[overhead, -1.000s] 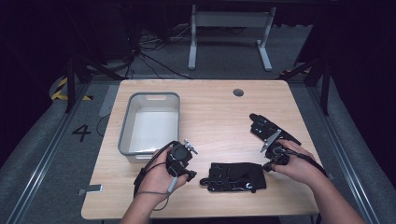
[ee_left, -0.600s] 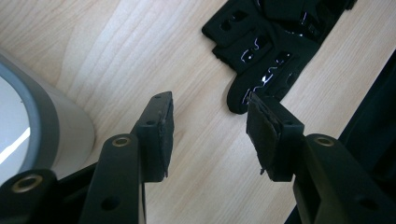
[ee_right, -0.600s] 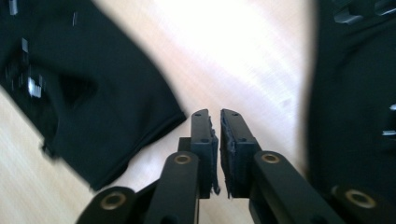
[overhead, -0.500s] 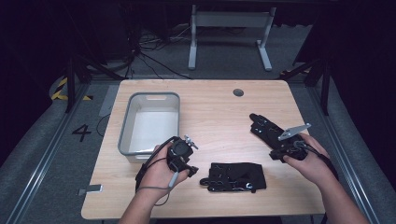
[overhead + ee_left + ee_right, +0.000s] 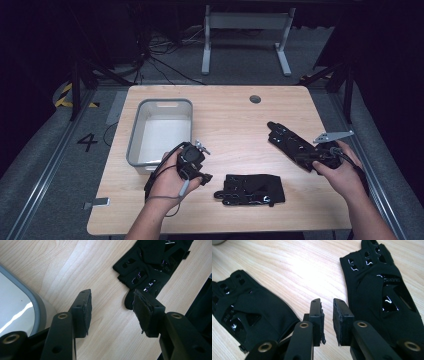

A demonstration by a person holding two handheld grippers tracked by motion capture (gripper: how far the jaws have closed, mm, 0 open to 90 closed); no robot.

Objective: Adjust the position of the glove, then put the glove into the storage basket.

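the left tongs, half open and empty, are held beside the black fingerless glove lying crosswise on the wooden bench; the right tongs, just opening, narrow and empty, are poised over the second black glove, angled away

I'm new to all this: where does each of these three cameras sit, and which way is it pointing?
High view: above the person's side, looking forward and down on the light wooden table; forearms, left gripper, right gripper show.
Left gripper view: rides that gripper, facing down; black jaws apart over bare wood, beside the grey plastic bin.
Right gripper view: rides that gripper, facing down; jaws slightly apart, just opening, nothing between.
Shared: the near black fingerless glove; the far black fingerless glove.
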